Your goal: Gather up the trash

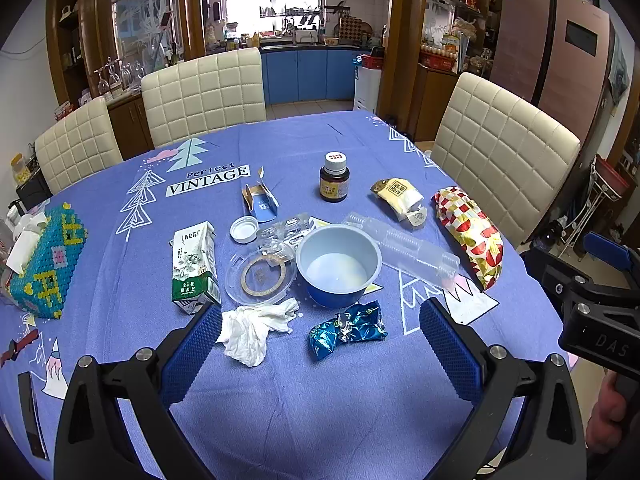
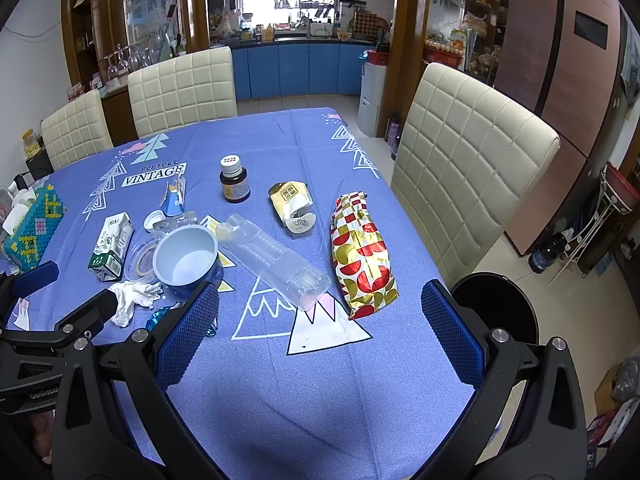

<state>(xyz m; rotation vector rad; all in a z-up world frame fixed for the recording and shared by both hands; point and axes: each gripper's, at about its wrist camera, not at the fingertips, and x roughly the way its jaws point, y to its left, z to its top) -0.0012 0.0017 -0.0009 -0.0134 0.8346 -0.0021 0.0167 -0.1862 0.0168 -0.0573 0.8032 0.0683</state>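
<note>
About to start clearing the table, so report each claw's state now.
Left claw: open, empty, above the crumpled tissue and blue foil wrapper.
Right claw: open, empty, over the tablecloth near the clear plastic sleeve.

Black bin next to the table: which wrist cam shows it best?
Right wrist. The black bin stands on the floor off the table's right edge, its open rim in view just past the right gripper, though one finger covers its near side. The left wrist view shows no bin; the other gripper's body fills that corner.

Crumpled tissue [image 1: 253,330] (white) beside blue wrapper [image 1: 347,329]
</note>
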